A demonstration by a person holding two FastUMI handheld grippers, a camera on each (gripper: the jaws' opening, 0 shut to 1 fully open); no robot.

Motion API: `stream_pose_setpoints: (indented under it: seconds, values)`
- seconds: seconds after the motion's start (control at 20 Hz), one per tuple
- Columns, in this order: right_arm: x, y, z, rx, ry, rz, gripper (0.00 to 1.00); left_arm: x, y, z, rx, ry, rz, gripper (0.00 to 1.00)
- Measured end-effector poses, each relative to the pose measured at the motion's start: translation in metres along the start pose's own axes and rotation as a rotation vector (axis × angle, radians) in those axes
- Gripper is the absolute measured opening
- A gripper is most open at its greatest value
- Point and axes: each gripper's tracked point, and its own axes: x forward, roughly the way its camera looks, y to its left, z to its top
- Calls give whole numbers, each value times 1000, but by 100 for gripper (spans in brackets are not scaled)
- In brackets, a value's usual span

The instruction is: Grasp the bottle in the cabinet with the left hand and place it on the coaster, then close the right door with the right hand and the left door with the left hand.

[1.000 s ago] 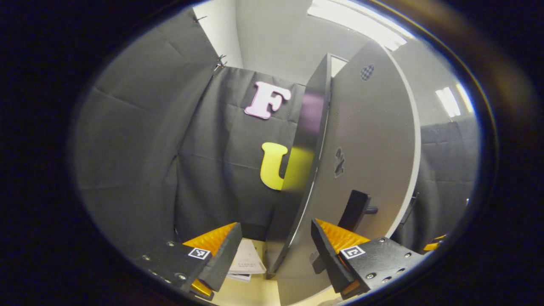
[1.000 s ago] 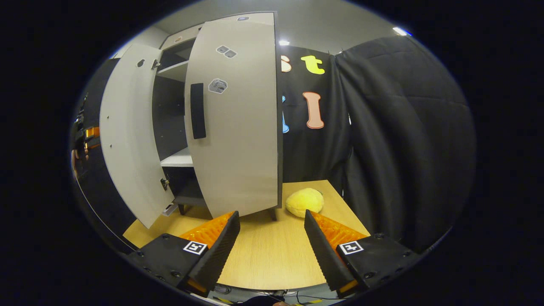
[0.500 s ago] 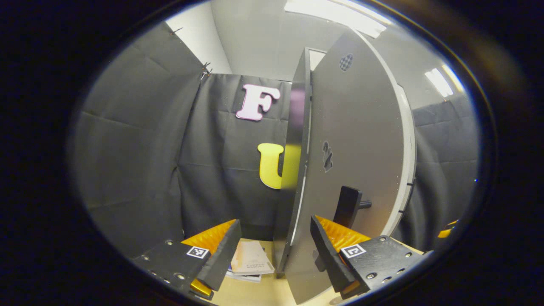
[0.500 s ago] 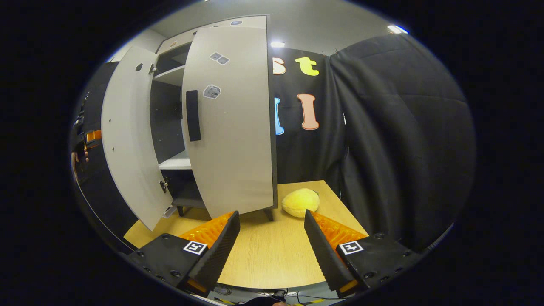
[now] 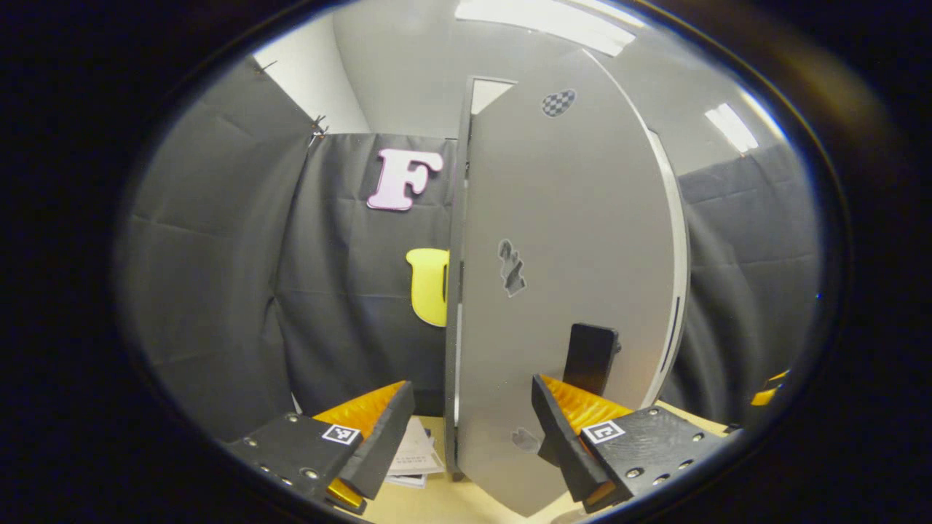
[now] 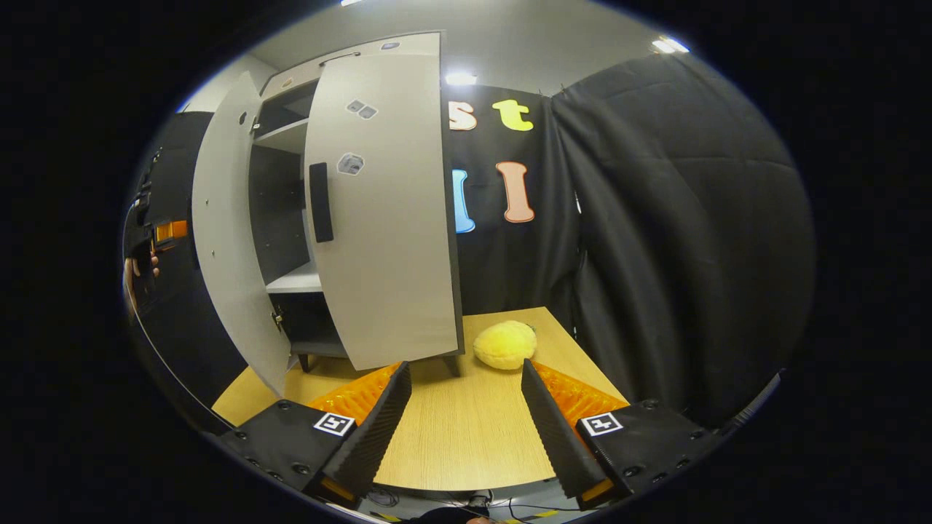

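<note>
In the left gripper view the left door [image 5: 561, 291] now faces the camera far more squarely than a second ago, when it showed nearly edge-on with its dark edge in front; it has swung toward shut. The left gripper [image 5: 466, 429] stays low with its fingers spread apart and nothing between them, the door's bottom edge standing in the gap and the right finger [image 5: 557, 429] just in front of the door face, below the dark handle [image 5: 591, 358]. Whether that finger touches the door cannot be told. Papers [image 5: 415, 458] lie on the table [image 5: 429, 502] behind the left finger, partly hidden by it. A sliver of the right gripper [image 5: 764, 393] peeps in at the far right, cut off by the edge.

In the right gripper view the cabinet [image 6: 291, 218] has slid slightly left since a second ago, and the gap between its doors is narrower. The right door [image 6: 386, 211] is almost shut; the left door [image 6: 226, 233] hangs part-open, with the left gripper [image 6: 164, 233] and a hand [image 6: 135, 273] behind its outer edge, mostly hidden. The right gripper [image 6: 466, 429] hovers over the table's [image 6: 451, 437] near edge, fingers wide apart and empty. A yellow plush [image 6: 504, 343] sits by the cabinet's right foot. Bottle and coaster cannot be made out.
</note>
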Motion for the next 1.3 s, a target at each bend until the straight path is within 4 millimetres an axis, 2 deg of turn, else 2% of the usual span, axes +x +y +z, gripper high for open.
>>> stream_pose_setpoints:
  seconds: [0.05,0.25,0.4,0.6,0.65,0.7,0.75,0.8,0.85,1.0,1.2,1.3]
  values:
    - [-2,-3,3,12,-13,-9,97,6,-8,0,10,-2,2,95]
    - [-3,-10,8,39,-34,-32,95,28,-57,-5,-25,-7,-53,99]
    - [-8,-13,6,41,-39,-45,95,26,-62,-7,-1,-34,39,99]
    - [-8,-12,-2,73,-12,-36,95,-9,-73,2,51,-83,80,100]
    - [-8,-11,-1,76,-6,-30,92,-21,-73,3,61,-87,81,100]
    - [-4,-9,-1,78,-8,-22,95,-33,-72,6,67,-88,75,100]
    - [-2,-6,3,76,-17,-11,92,-48,-72,10,68,-96,62,100]
    - [2,-3,8,74,-30,1,98,-61,-71,16,62,-108,52,94]
    - [6,2,16,71,-46,23,98,-74,-66,23,50,-124,55,89]
    - [23,20,44,30,-106,89,98,-111,-46,41,8,-163,98,100]
    - [37,41,97,-58,-198,127,98,-157,-8,53,4,-181,192,99]
    - [43,49,114,-92,-210,118,98,-176,7,57,9,-198,226,100]
